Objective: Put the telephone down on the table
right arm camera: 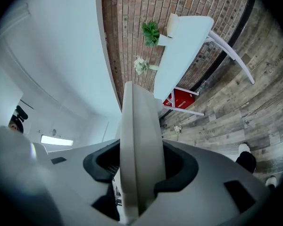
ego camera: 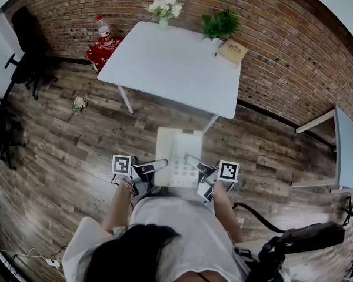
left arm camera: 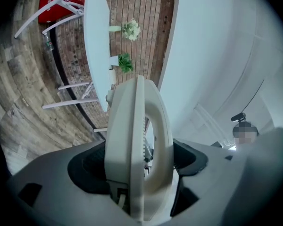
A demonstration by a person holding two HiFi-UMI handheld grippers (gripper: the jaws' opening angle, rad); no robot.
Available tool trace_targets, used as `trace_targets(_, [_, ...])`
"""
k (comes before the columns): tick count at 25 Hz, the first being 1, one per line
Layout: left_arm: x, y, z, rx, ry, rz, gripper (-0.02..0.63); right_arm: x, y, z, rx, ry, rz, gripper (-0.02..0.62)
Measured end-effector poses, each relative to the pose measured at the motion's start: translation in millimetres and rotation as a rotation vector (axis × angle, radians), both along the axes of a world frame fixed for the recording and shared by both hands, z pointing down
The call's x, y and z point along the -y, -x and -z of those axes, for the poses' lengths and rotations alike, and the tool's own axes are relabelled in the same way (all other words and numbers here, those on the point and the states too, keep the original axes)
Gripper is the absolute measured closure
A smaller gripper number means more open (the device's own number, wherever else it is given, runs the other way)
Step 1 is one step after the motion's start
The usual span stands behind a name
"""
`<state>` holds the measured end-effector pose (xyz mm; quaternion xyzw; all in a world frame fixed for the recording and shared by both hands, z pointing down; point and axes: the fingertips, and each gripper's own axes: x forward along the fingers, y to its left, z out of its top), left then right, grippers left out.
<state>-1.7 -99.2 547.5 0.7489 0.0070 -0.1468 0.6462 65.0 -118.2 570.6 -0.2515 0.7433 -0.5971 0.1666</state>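
A cream desk telephone (ego camera: pixel 177 156) with its handset on the left side hangs in the air over the wooden floor, short of the white table (ego camera: pixel 170 69). My left gripper (ego camera: pixel 155 167) is shut on its left edge and my right gripper (ego camera: pixel 192 162) is shut on its right edge. In the left gripper view the telephone (left arm camera: pixel 137 145) stands edge-on between the jaws, handset toward the right. The right gripper view shows the telephone (right arm camera: pixel 137 149) as a narrow cream slab clamped between the dark pads, with the table (right arm camera: pixel 184 51) ahead.
On the table's far edge stand a vase of white flowers (ego camera: pixel 165 6), a green plant (ego camera: pixel 219 23) and a book (ego camera: pixel 232 51). A red box (ego camera: pixel 103 50) with a bottle sits left of the table, black chairs (ego camera: pixel 23 51) further left, another white table (ego camera: pixel 348 151) at right.
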Motion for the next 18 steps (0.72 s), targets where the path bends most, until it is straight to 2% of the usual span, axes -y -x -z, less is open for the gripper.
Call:
trace_targets(9, [71, 26, 2, 0.002, -0.017, -0.036, 0.229, 69, 25, 1, 0.005, -0.014, -0.042, 0.376])
trace_targets(18, [117, 38, -2, 0.003, -0.017, -0.076, 0.229, 112, 34, -6, -0.013, -0.004, -0.081, 0.376])
